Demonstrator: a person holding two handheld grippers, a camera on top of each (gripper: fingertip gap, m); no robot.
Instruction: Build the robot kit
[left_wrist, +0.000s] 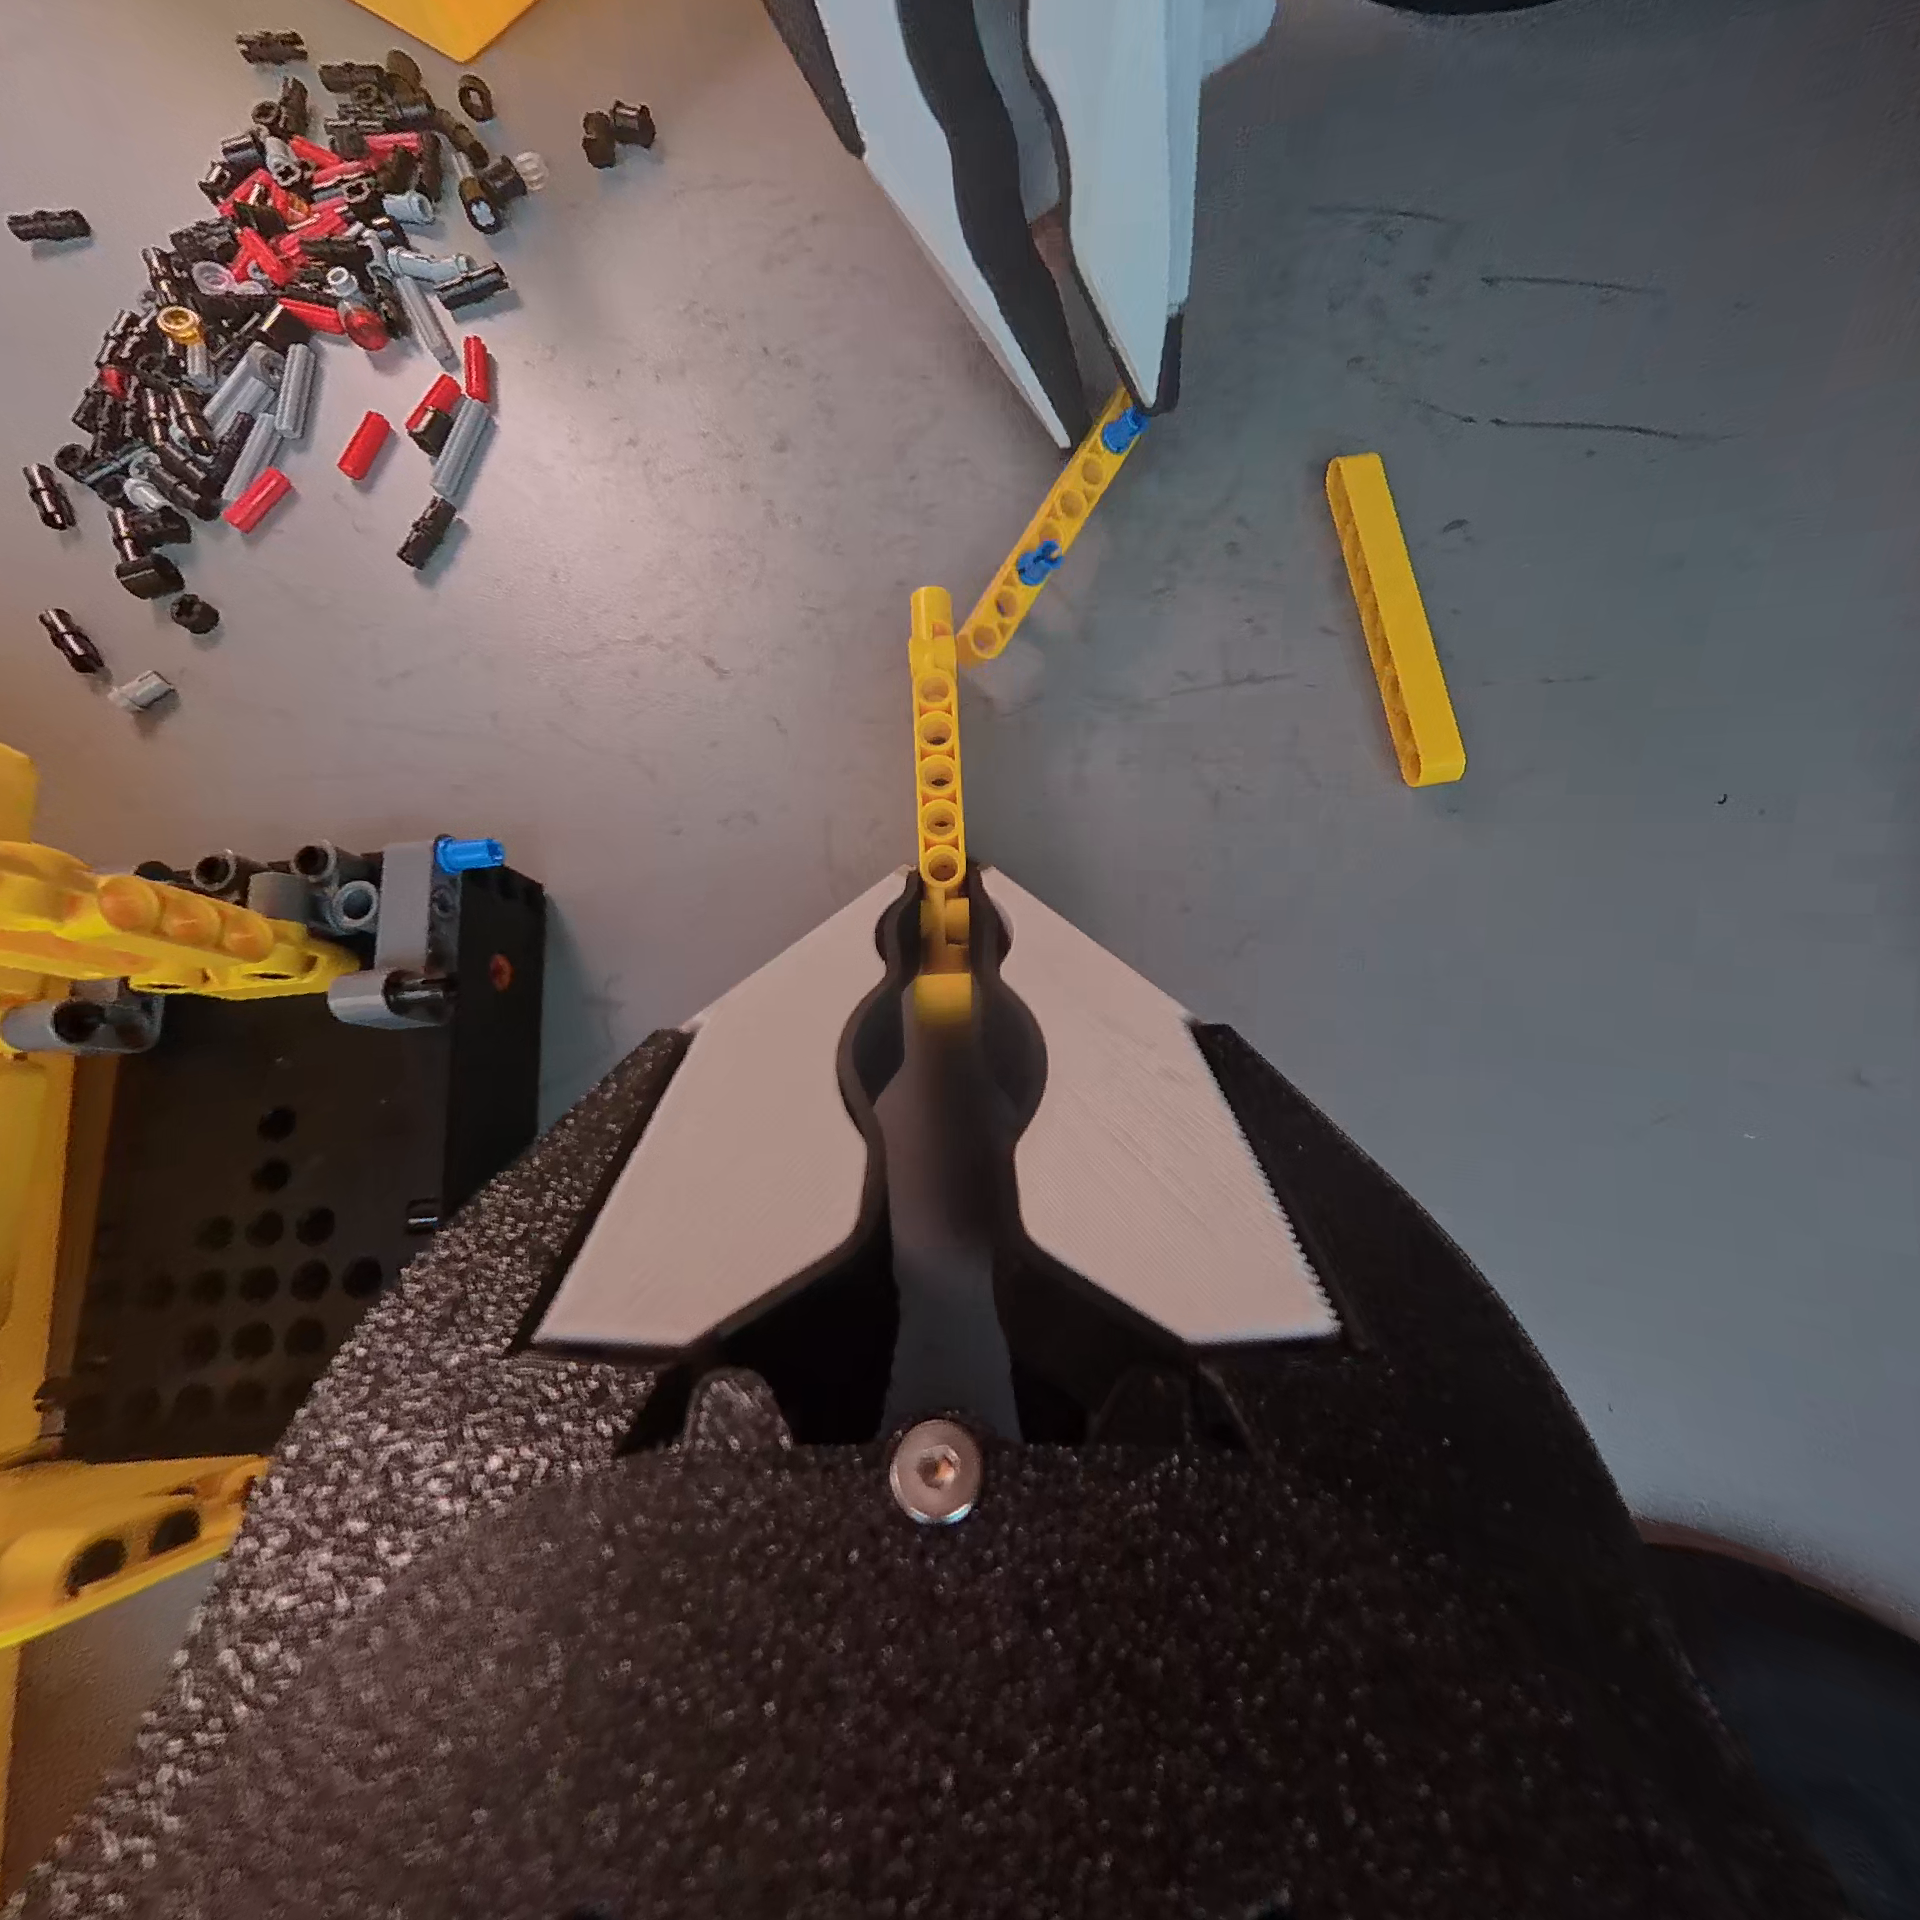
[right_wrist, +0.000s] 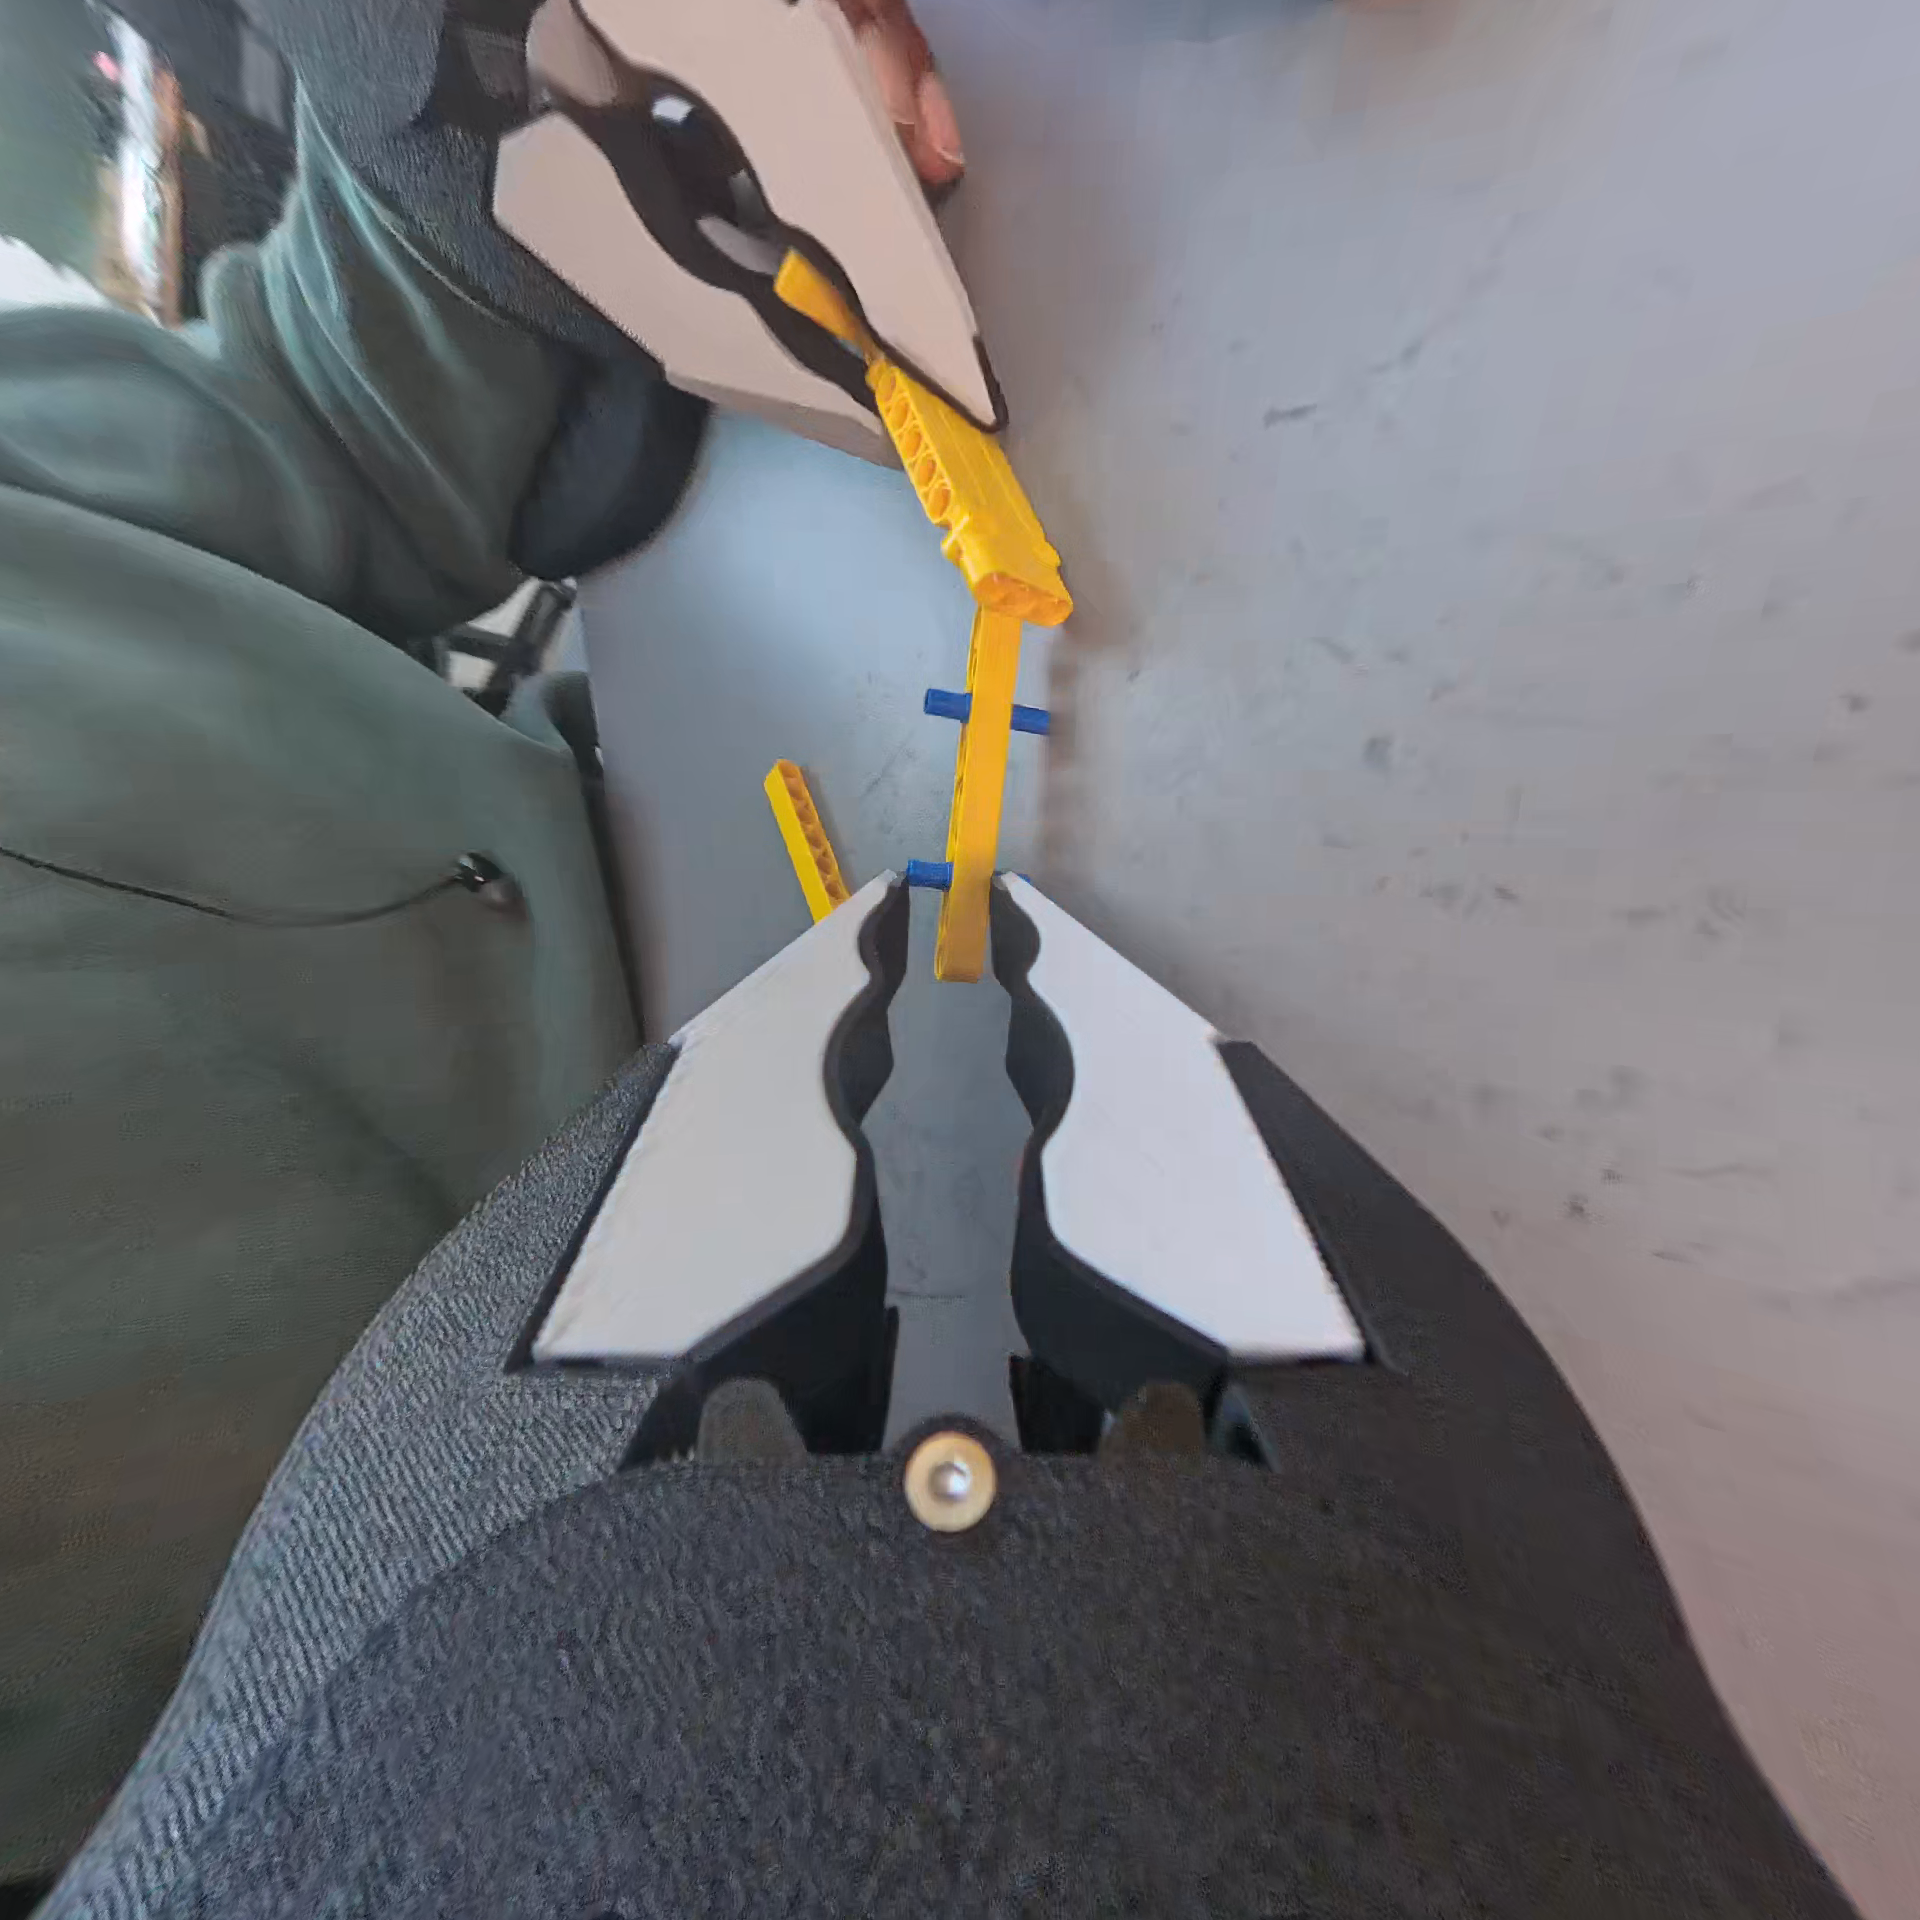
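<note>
Your pictures were bright, with soft shadows. The edges bent round. Close parts looked blurry.

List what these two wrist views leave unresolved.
- Left wrist view: the left claw hides the gripped end of its yellow perforated plastic beam.
- Right wrist view: whether the right claw pinches the yellow pinned beam or only straddles it.
- Left wrist view: the yellow and black brick assembly is cut by the frame edge.
</note>
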